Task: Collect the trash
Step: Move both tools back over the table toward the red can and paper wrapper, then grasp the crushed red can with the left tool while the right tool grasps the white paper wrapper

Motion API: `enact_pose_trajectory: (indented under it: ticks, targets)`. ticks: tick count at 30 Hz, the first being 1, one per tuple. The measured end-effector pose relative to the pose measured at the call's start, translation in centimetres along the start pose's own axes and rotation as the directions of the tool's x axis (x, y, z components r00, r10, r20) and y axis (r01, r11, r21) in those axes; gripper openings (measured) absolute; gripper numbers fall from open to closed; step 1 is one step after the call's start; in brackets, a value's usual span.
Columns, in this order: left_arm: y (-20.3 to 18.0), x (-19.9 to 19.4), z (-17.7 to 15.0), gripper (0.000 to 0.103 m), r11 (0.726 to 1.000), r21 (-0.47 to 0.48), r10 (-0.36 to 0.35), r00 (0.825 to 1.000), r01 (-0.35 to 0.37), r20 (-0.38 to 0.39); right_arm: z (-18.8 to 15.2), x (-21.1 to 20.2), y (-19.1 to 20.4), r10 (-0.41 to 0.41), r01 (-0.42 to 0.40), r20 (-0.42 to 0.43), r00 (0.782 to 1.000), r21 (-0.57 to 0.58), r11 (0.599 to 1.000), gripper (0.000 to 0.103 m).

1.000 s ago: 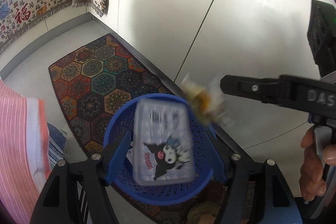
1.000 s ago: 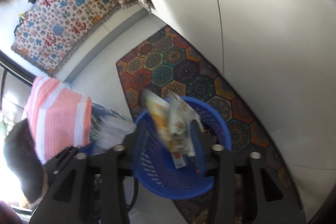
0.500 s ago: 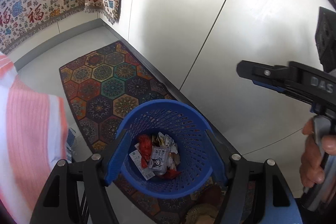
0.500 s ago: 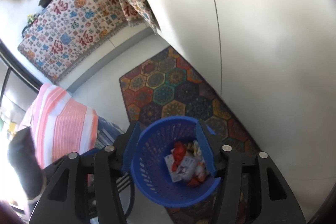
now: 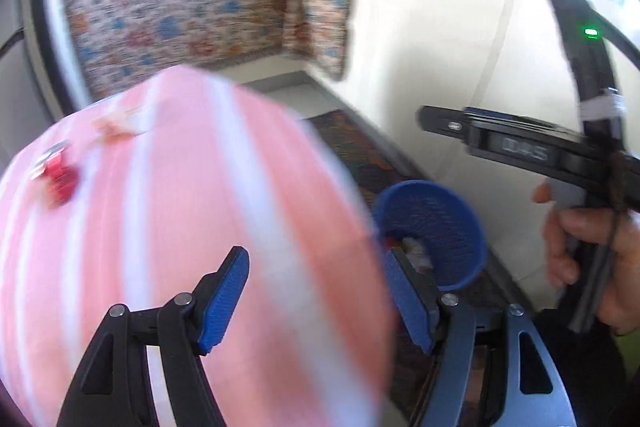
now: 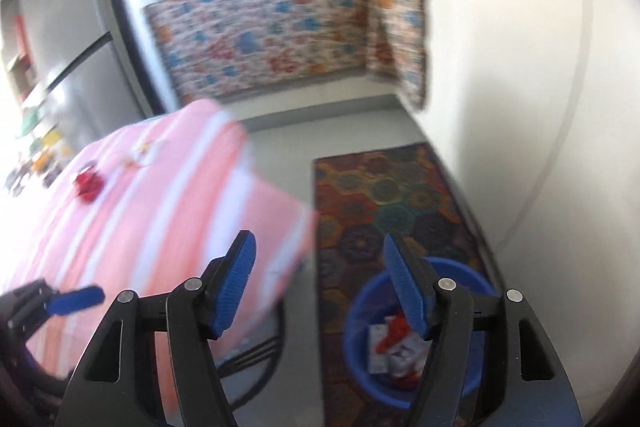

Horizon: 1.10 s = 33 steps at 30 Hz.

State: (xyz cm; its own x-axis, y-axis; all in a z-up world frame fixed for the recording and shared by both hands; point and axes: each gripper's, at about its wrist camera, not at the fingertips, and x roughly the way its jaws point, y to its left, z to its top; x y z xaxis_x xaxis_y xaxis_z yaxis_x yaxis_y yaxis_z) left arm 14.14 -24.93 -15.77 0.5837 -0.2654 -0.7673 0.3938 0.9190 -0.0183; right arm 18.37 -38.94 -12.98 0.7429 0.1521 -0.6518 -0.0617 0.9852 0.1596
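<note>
One pink striped tablecloth, patterned rug

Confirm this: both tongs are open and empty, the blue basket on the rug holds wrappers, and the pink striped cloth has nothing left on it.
Wrong on the cloth. In the right wrist view the pink striped cloth carries a red wrapper and a pale scrap. The left tongs, right tongs and blue basket are as stated.

My two grippers, left and right, one blue basket, one striped tablecloth, one patterned rug, two wrappers on my table.
</note>
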Motion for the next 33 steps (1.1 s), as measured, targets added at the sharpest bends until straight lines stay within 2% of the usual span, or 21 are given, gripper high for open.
enact_pose_trajectory:
  ticks: [2, 5, 9, 11, 12, 16, 17, 18, 21, 25, 28, 30, 31, 33]
  targets:
    - [3.9, -0.8, -1.1, 0.072, 0.994, -0.072, 0.083, 0.997, -0.083, -0.005, -0.1, 1.0, 4.4, 0.062, -0.063, -0.015, 0.998, -0.086, 0.994, 0.073]
    - [9.7, -1.4, -2.3, 0.072, 0.961, -0.194, 0.194, 0.98, -0.197, -0.035, -0.8, 2.8, 9.5, 0.135, -0.144, -0.061, 0.989, -0.18, 0.973, 0.074]
    - [16.0, -0.8, -2.6, 0.072, 0.905, -0.344, 0.242, 0.968, -0.25, -0.066, -2.4, 5.4, 15.3, 0.175, -0.214, -0.149, 0.973, -0.304, 0.928, 0.074]
    - [18.0, 0.5, -2.0, 0.072, 0.892, -0.366, 0.249, 0.964, -0.265, -0.09, -3.3, 6.1, 17.1, 0.178, -0.233, -0.183, 0.967, -0.354, 0.906, 0.074]
    - [18.4, 0.8, -1.3, 0.074, 0.892, -0.356, 0.269, 0.96, -0.277, -0.075, -3.6, 6.6, 17.8, 0.177, -0.242, -0.201, 0.963, -0.373, 0.896, 0.074]
    - [19.5, 3.7, 2.0, 0.085, 0.894, -0.306, 0.314, 0.945, -0.328, -0.096, -4.4, 7.1, 19.3, 0.161, -0.238, -0.211, 0.964, -0.423, 0.874, 0.083]
    - [20.1, 4.2, 2.3, 0.093, 0.892, -0.307, 0.316, 0.943, -0.332, -0.101, -4.3, 7.2, 19.3, 0.161, -0.239, -0.213, 0.964, -0.424, 0.874, 0.085]
    - [20.7, 4.7, 2.8, 0.097, 0.885, -0.321, 0.319, 0.942, -0.337, -0.109, -4.3, 7.3, 19.4, 0.162, -0.241, -0.216, 0.963, -0.421, 0.875, 0.085]
    - [22.5, 6.4, 4.4, 0.103, 0.862, -0.343, 0.35, 0.927, -0.374, -0.131, -4.1, 7.6, 19.5, 0.166, -0.249, -0.227, 0.96, -0.413, 0.876, 0.087]
    - [24.7, 7.9, 6.0, 0.103, 0.83, -0.394, 0.367, 0.919, -0.394, -0.146, -4.0, 7.8, 19.8, 0.164, -0.253, -0.236, 0.958, -0.421, 0.871, 0.091]
    - [26.0, 8.0, 6.1, 0.103, 0.826, -0.412, 0.359, 0.922, -0.385, -0.142, -4.0, 8.0, 19.9, 0.164, -0.256, -0.24, 0.957, -0.425, 0.868, 0.094]
    - [26.3, 7.9, 6.0, 0.098, 0.831, -0.417, 0.347, 0.929, -0.368, -0.127, -4.0, 8.0, 19.9, 0.168, -0.261, -0.245, 0.955, -0.422, 0.868, 0.095]
    - [26.4, 7.7, 6.0, 0.092, 0.833, -0.411, 0.354, 0.928, -0.371, -0.12, -4.0, 8.1, 19.8, 0.171, -0.264, -0.247, 0.954, -0.419, 0.869, 0.095]
    - [26.5, 6.8, 5.5, 0.061, 0.848, -0.394, 0.348, 0.933, -0.353, -0.089, -3.9, 8.2, 19.9, 0.172, -0.265, -0.248, 0.953, -0.418, 0.869, 0.096]
